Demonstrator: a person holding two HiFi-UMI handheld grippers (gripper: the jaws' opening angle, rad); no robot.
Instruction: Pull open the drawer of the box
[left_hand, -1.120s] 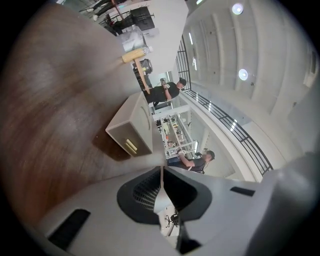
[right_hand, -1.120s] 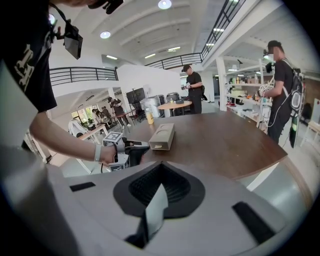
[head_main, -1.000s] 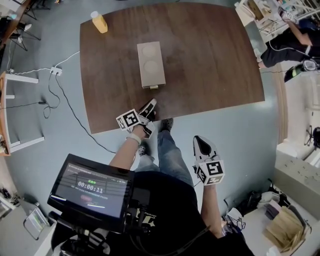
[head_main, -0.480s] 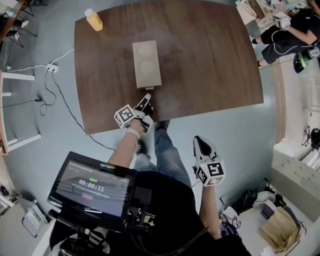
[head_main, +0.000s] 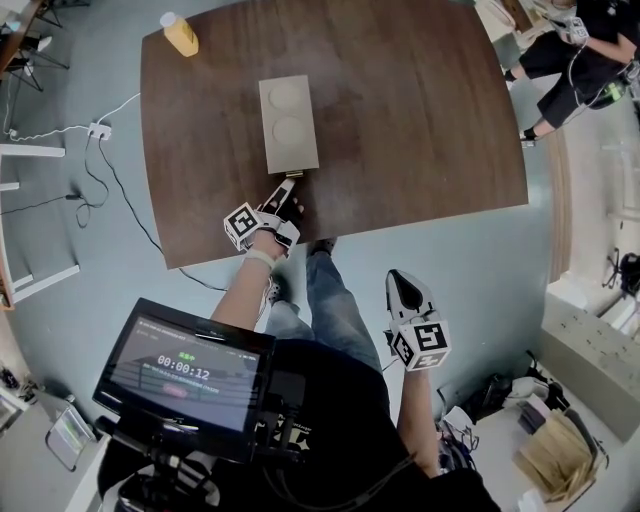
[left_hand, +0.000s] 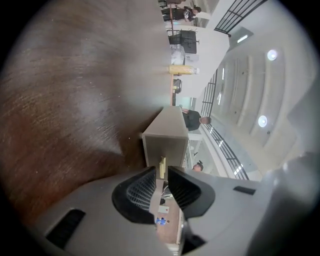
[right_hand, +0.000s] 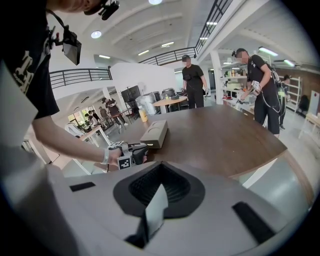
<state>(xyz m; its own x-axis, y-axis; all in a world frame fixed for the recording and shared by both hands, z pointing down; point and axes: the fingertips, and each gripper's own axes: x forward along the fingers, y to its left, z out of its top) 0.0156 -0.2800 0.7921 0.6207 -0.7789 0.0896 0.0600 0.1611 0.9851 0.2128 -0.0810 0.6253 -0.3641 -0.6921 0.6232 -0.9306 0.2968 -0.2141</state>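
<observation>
Left tool (head_main: 287, 189) reached handle (left_hand: 162, 167) of one box (head_main: 288, 125), jaws parted; right tool (head_main: 401, 279) closed.

Dark wooden surface (head_main: 420, 120) over a grey floor (head_main: 80, 250).
An orange bottle (head_main: 180, 36) stands at its far corner; a white power strip (head_main: 97, 130) lies on the floor.

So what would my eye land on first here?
A pale box lies on the brown table, with a yellow bottle at the table's far left corner. The left tongs reach the box's near end, jaws apart either side of its small handle. The right tongs hang shut off the table.
</observation>
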